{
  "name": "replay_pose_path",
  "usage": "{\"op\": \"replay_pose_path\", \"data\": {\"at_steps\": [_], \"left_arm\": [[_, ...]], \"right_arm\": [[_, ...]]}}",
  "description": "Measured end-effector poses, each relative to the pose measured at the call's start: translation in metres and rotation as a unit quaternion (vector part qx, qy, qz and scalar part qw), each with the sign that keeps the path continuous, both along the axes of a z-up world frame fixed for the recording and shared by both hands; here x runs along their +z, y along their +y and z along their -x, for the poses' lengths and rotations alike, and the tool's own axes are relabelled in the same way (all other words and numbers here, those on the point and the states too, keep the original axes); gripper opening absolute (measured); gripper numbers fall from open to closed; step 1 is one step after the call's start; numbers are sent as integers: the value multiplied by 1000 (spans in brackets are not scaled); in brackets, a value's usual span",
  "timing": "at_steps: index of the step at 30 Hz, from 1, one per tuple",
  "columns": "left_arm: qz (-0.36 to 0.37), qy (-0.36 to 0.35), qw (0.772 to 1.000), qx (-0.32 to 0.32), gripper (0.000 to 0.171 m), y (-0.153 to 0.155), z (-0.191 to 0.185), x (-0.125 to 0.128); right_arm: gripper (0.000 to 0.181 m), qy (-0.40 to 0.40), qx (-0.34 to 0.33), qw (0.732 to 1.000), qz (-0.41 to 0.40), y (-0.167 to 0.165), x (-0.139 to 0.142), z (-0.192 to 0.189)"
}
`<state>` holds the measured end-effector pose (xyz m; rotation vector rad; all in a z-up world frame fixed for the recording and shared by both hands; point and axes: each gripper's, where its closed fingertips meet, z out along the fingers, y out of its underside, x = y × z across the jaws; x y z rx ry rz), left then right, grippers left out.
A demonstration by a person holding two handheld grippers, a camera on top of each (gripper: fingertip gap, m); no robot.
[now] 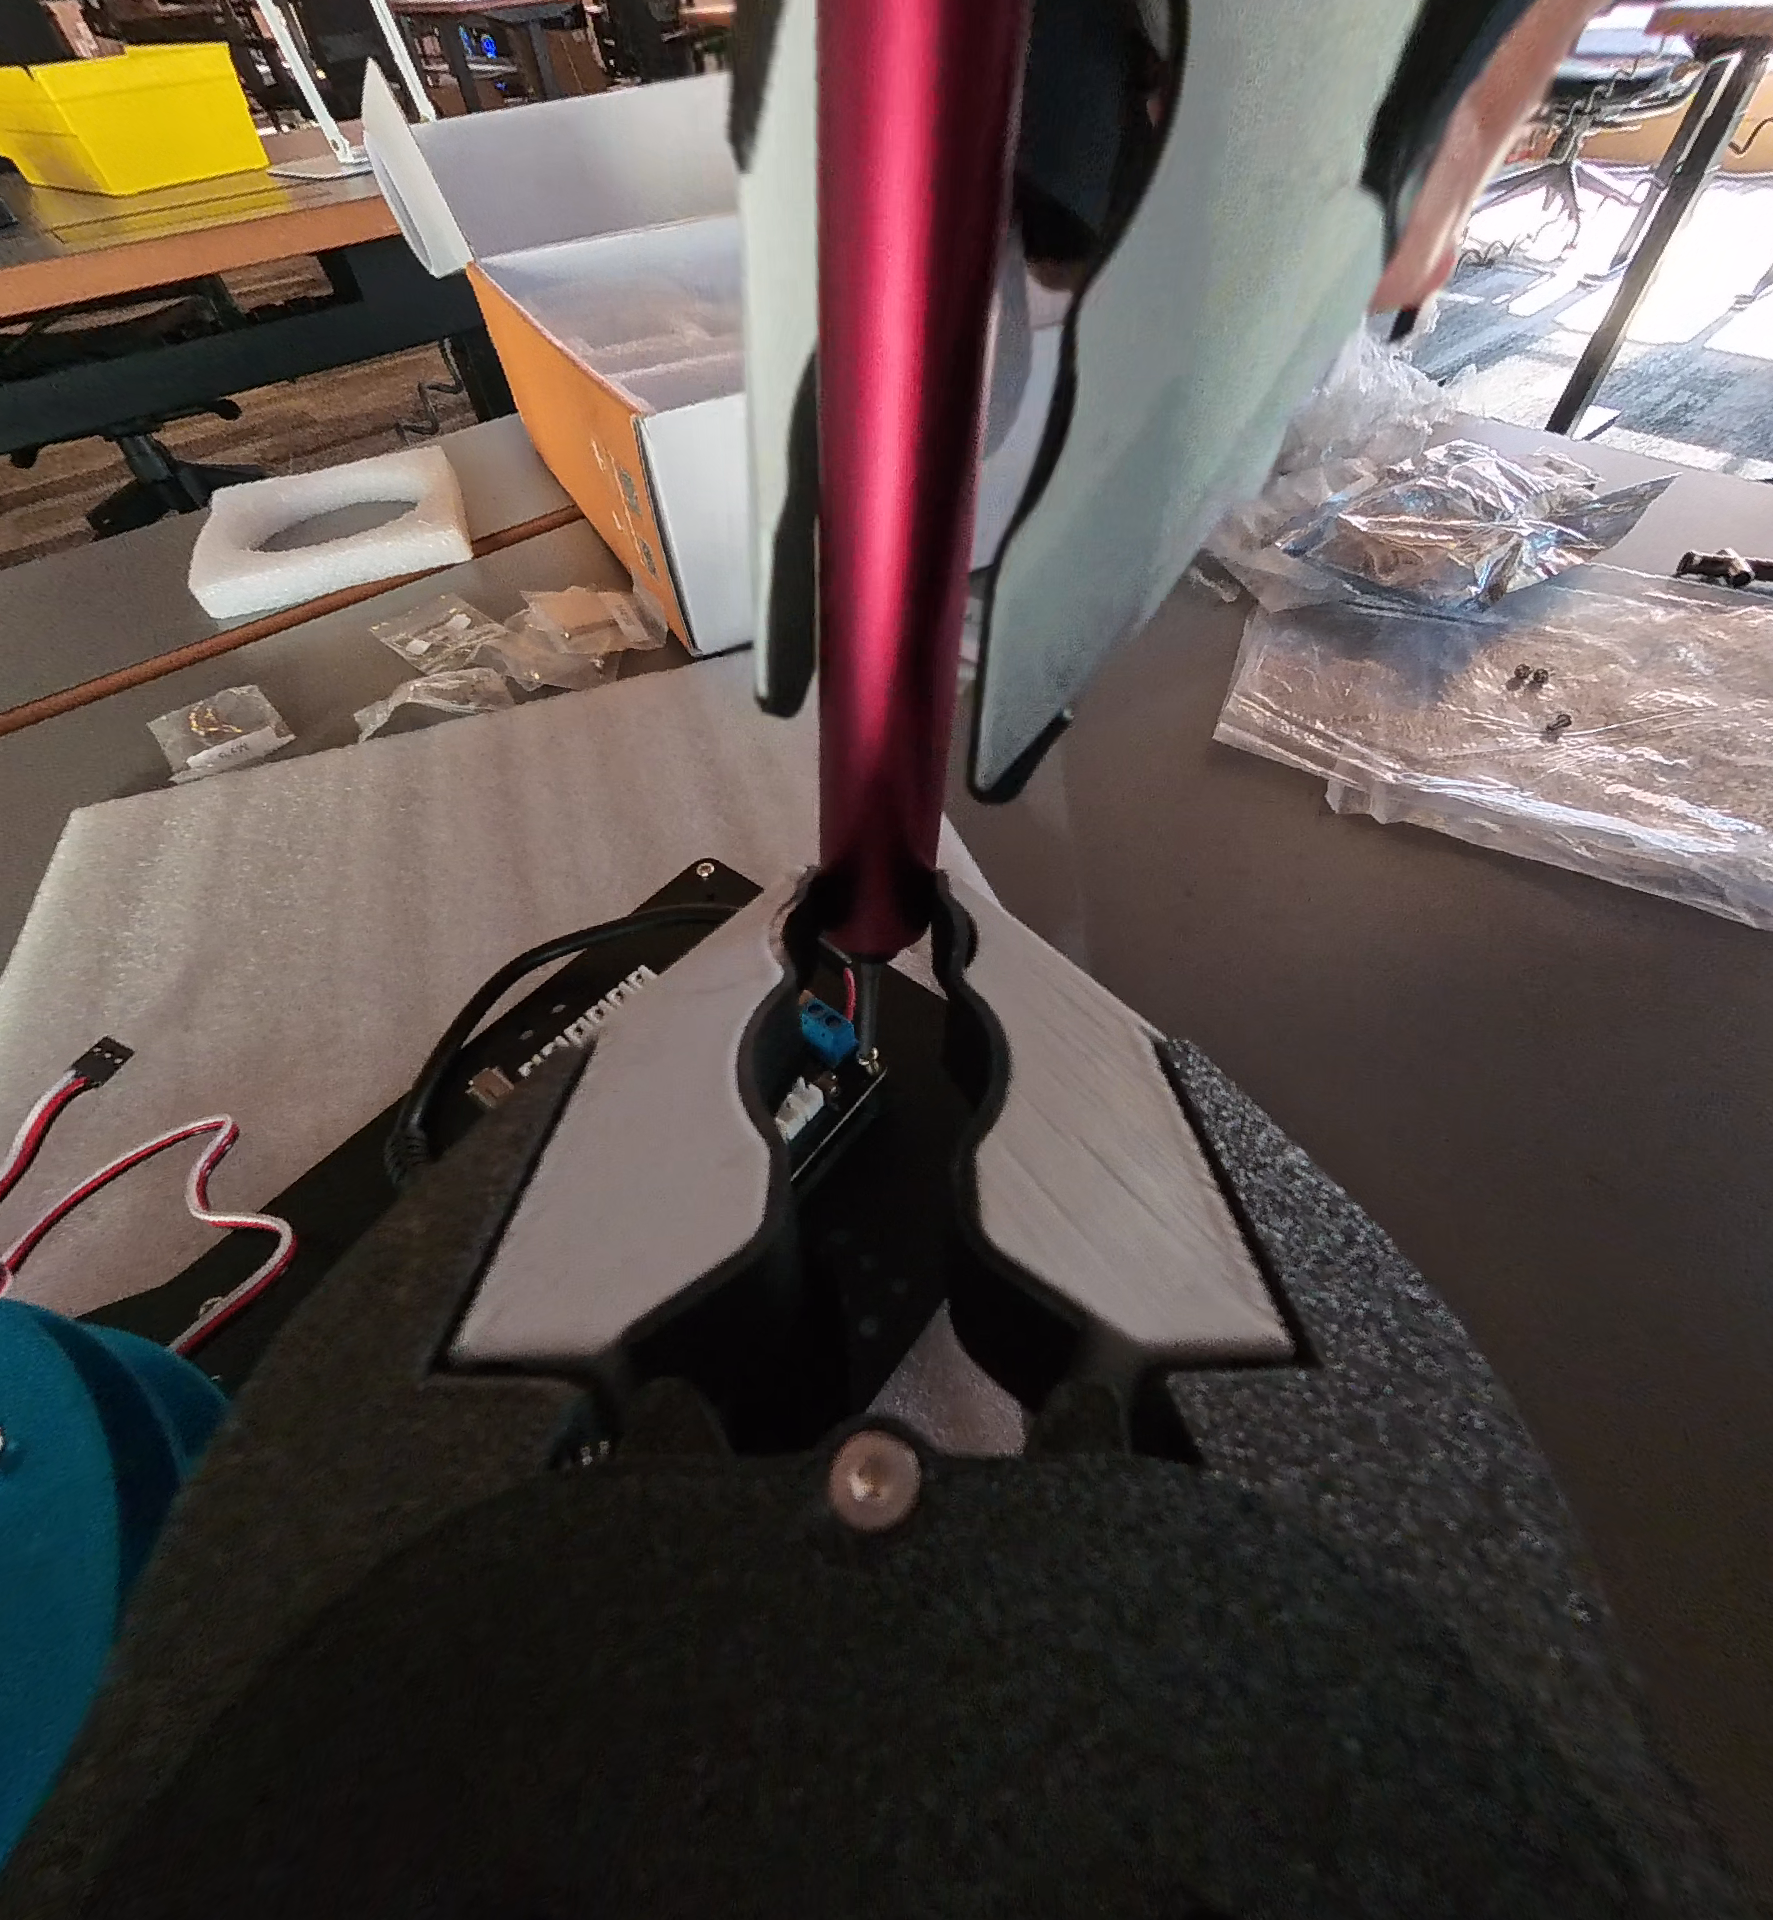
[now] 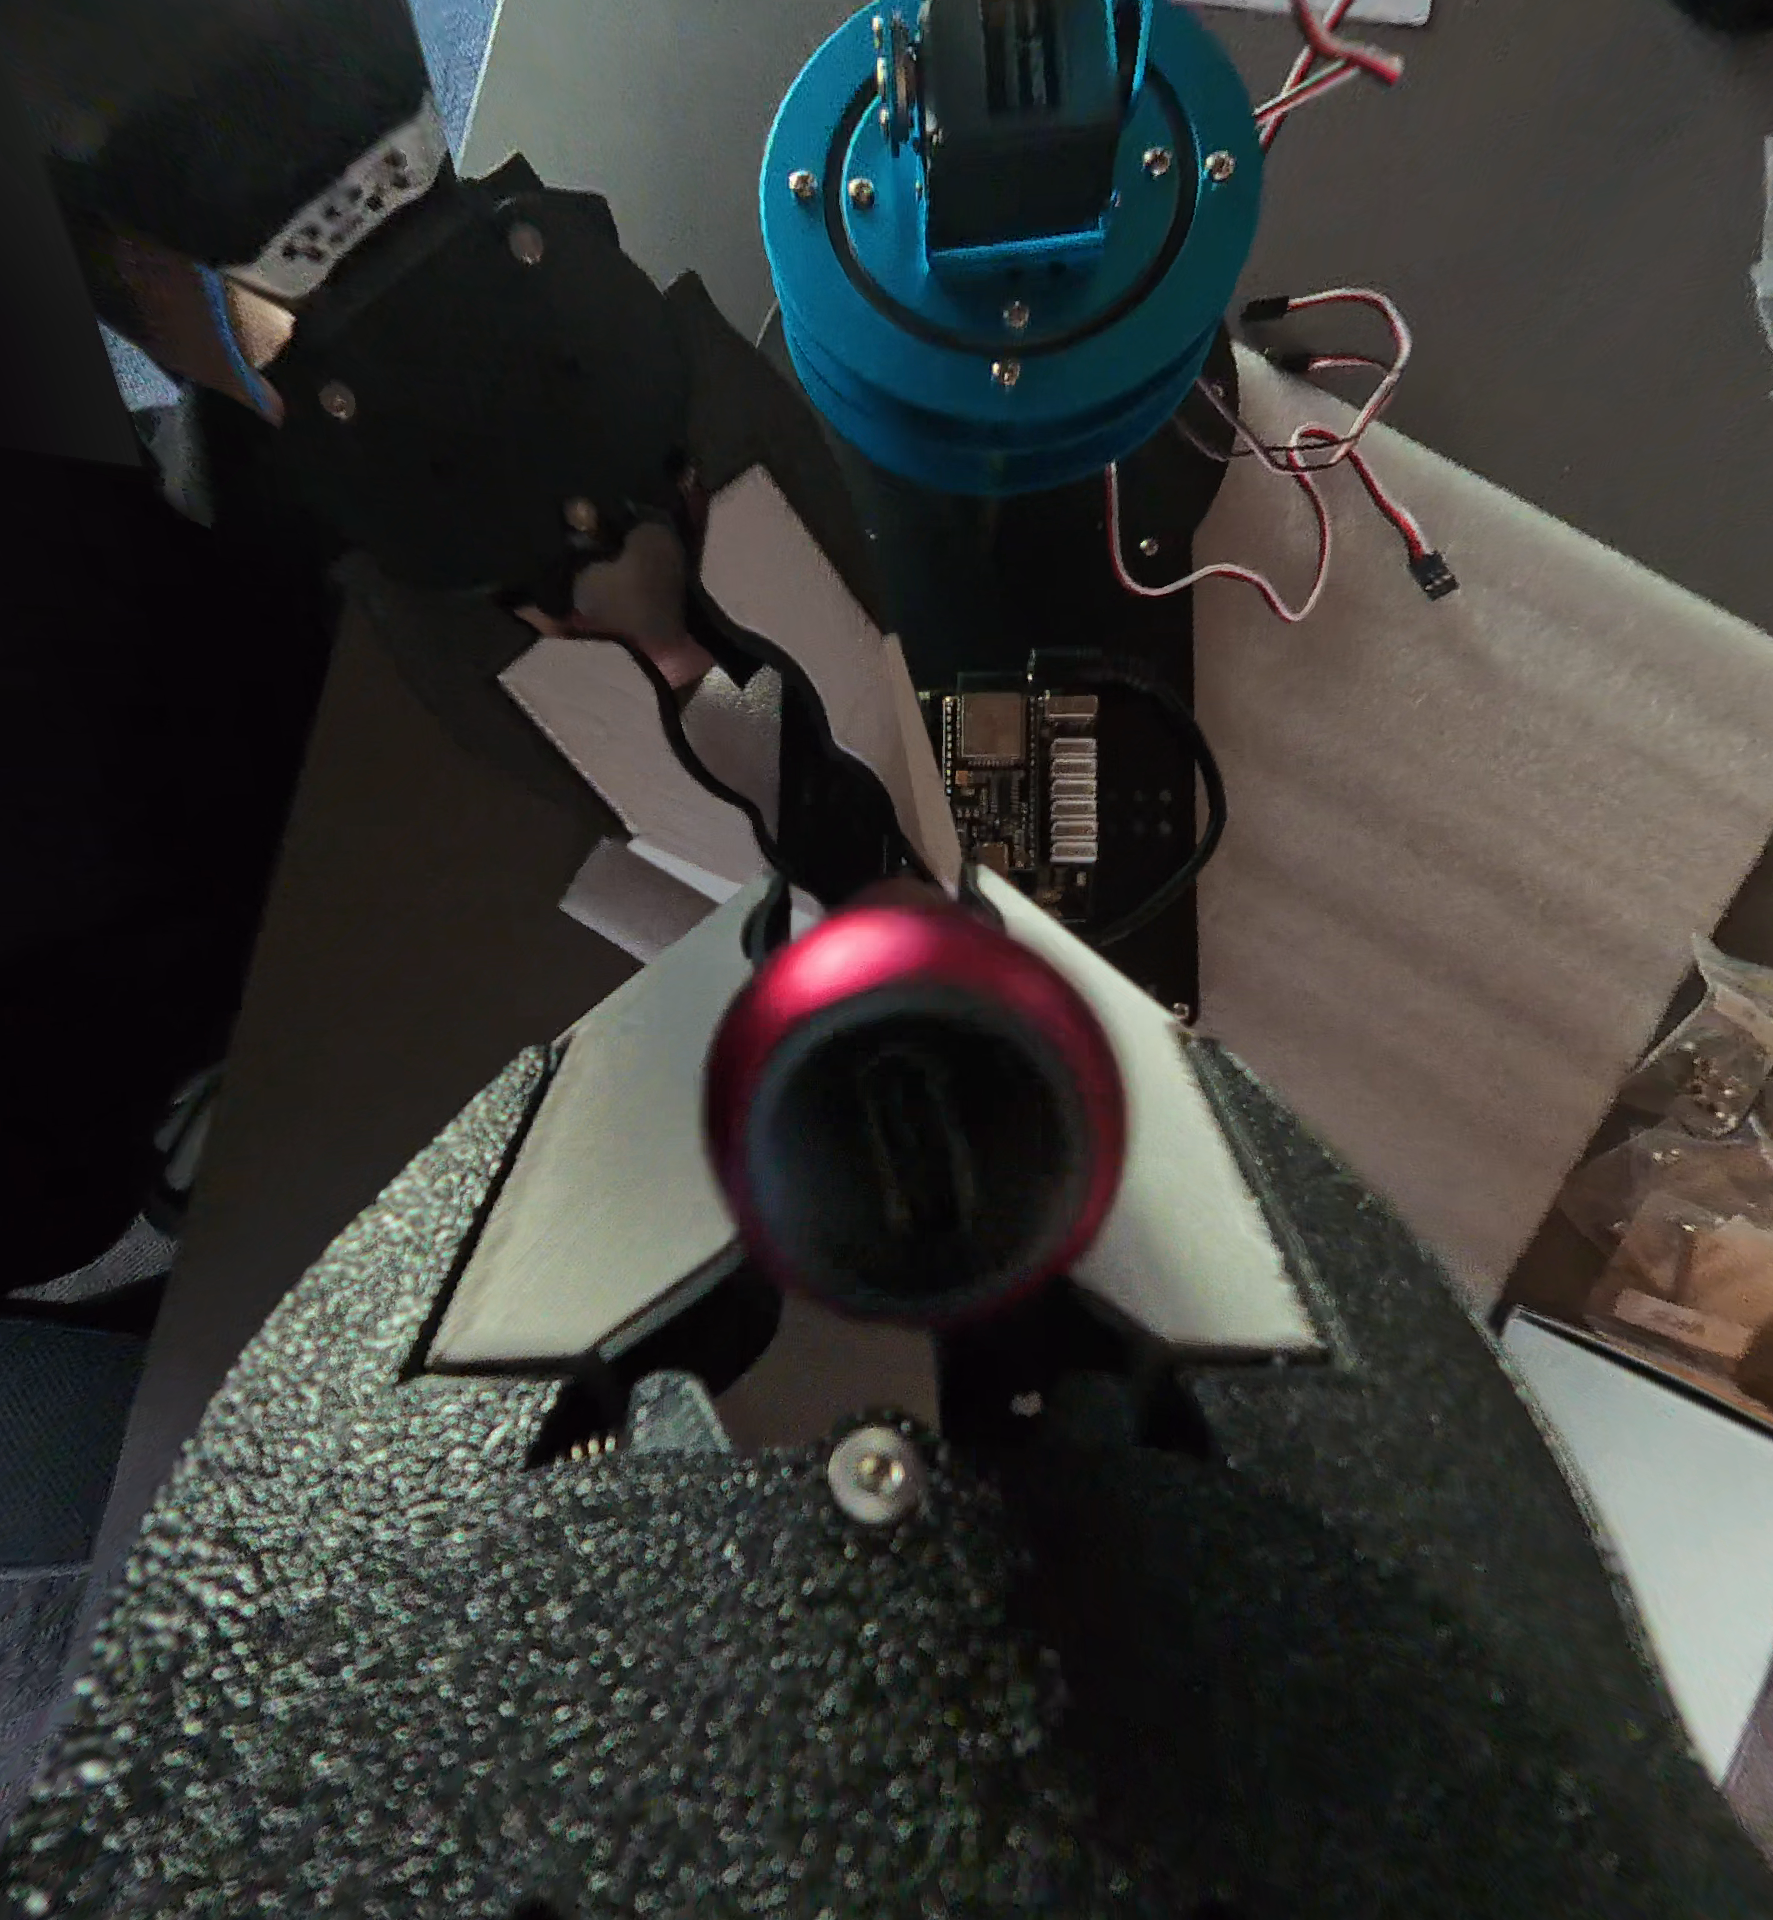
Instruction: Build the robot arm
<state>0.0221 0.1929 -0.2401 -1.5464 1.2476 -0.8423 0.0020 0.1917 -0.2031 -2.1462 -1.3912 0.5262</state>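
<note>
Over the black baseplate [image 2: 1168, 914] on its foam sheet [image 1: 342, 894], the right gripper [image 2: 877, 904] has jaws clamped on a red screwdriver [image 1: 887, 520], bit at the small board [image 1: 835, 1101]. Left gripper [image 1: 871, 920] steadies its lower barrel, jaws closed around it (smooth metal, likely slippery). Grey counter [image 1: 1381, 1143], cluttered workshop.

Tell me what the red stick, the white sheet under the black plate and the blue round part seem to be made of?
Red stick: probably metal with a satin coloured finish; smooth, soft sheen.
White sheet: looks like soft packing foam; matte, fuzzy, fine-ribbed surface.
Blue round part: likely painted or coloured metal, perhaps plastic; flat stacked discs with small shiny screws.
</note>
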Motion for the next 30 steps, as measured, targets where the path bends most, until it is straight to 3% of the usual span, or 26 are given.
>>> {"op": "replay_pose_path", "data": {"at_steps": [2, 5, 7, 14, 30], "left_arm": [[3, 0, 1000, -1, 21, 0, 0, 0], [13, -4, 1000, -2, 21, 1, 0, 0], [21, -6, 1000, -2, 21, 2, 1, 0], [21, -7, 1000, -6, 21, 2, 1, 0], [40, -12, 999, -21, 21, 1, 1, 0]], "right_arm": [[35, 19, -13, 1000, -19, 1, -2, -1], [22, 31, -32, 999, -26, 7, -5, -2], [22, 30, -34, 998, -35, 10, -7, -2], [20, 43, -30, 999, -5, 10, -14, 3], [20, 48, 20, 999, -15, 8, -20, 6]]}}
